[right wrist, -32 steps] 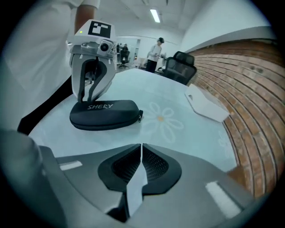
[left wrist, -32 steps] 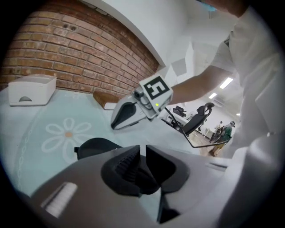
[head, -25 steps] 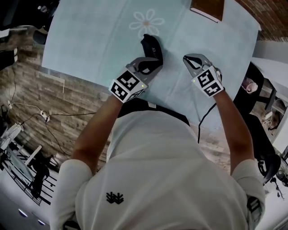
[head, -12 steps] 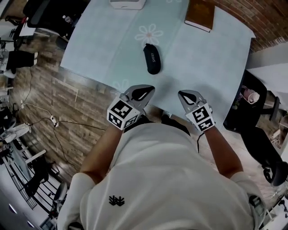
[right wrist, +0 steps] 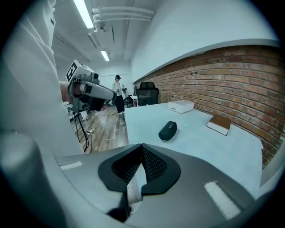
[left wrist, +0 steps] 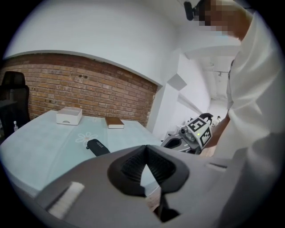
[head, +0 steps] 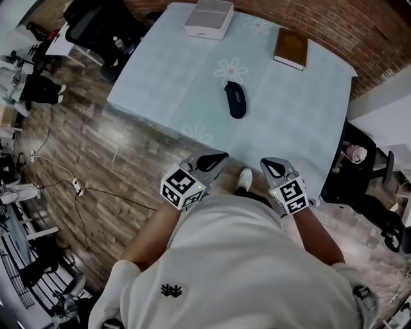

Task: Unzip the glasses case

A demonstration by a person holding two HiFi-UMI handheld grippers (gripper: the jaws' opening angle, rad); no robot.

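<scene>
My left gripper [head: 215, 158] and right gripper [head: 268, 163] hang closed and empty, near me, well short of the black oval glasses case [head: 236, 99]. I'd reach far, pin it with the left, then unzip with the right.

glasses case [head: 235, 99]: matt black | table [head: 180, 83]: smooth pale cloth | floor [head: 96, 167]: wood planks | wall [head: 359, 32]: rough brick

Brick wall [right wrist: 213, 67], wood floor [head: 83, 167], ceiling strip lights [right wrist: 82, 11] o'head.
</scene>
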